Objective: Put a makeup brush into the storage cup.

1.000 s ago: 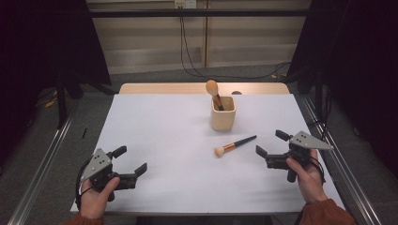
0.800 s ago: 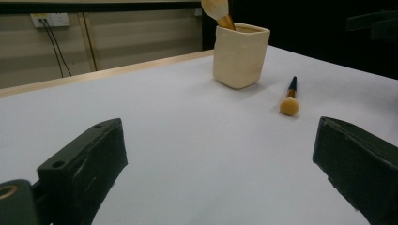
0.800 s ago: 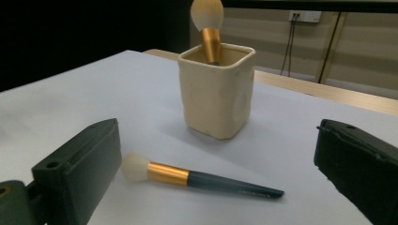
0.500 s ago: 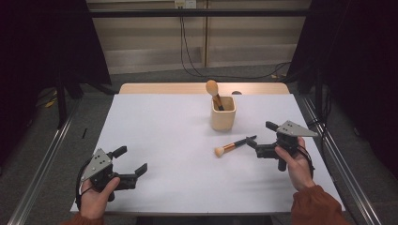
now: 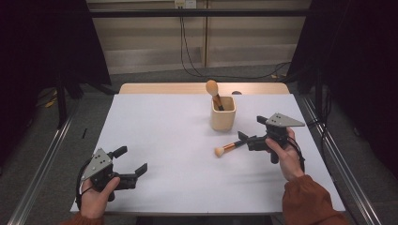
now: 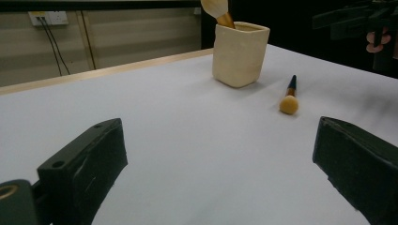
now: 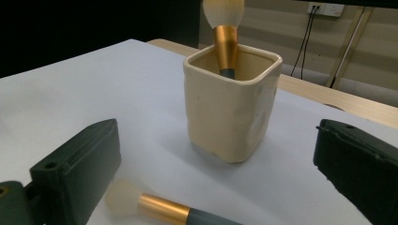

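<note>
A: ok so from where I'm standing, the right gripper is down low over the handle end of the makeup brush that's lying flat on the white table. Jaws are wide apart, one on each side of the handle, nothing pinched.

B: yeah, its own camera backs that up. The loose brush sits at the bottom between the two black jaws, fluffy head next to the left one, gold ferrule and dark handle running off toward the lower right. Can't tell if a jaw is actually touching it.

A: and the cream cup is just beyond it, upright, with a second brush standing in it, bristles up, leaning toward the back.

B: left gripper is way off at the near left corner, held in the person's left hand, jaws spread, empty. From its camera the lying brush and the cup are well ahead of it, near each other but not touching.
</note>
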`<state>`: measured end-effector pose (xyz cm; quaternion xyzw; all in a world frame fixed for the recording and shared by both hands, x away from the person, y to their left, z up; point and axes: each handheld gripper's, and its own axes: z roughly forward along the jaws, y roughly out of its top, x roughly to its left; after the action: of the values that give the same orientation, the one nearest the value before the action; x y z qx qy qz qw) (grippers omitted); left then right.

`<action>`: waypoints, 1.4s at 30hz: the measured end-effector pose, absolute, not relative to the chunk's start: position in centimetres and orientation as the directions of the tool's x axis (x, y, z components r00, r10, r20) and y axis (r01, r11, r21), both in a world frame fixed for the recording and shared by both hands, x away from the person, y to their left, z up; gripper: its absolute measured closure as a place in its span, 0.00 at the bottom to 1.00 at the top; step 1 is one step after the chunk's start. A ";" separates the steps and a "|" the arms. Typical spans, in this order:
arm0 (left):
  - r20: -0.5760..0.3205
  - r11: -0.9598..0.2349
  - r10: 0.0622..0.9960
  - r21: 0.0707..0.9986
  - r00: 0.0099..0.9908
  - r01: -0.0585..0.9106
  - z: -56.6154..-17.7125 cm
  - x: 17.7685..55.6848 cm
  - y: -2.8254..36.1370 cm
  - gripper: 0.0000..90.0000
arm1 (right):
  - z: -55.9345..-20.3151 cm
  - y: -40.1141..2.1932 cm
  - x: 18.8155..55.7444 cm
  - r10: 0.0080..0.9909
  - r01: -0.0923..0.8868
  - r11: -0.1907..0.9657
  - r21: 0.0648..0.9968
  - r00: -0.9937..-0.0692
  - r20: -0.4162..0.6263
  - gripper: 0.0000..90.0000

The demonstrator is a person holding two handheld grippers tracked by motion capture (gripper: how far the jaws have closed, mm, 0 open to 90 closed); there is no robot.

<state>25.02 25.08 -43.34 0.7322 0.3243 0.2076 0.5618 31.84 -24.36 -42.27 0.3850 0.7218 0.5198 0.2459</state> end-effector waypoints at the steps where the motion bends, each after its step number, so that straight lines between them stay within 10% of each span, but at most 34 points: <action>1: -0.061 -0.158 0.707 0.958 0.705 0.241 -43.3 25.0 25.1 0.03 | -42.2 -24.3 32.0 0.811 0.302 0.167 0.939 -0.584 0.044 0.01; 42: -0.059 -0.160 0.716 0.956 0.695 0.246 -43.4 25.1 25.2 0.03 | -41.3 -23.7 35.5 0.614 0.526 0.571 0.630 -0.783 0.097 0.03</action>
<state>25.07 25.18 -43.42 0.7319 0.3285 0.2106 0.5586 35.45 -23.73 -41.28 0.3224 0.8839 0.3321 0.0665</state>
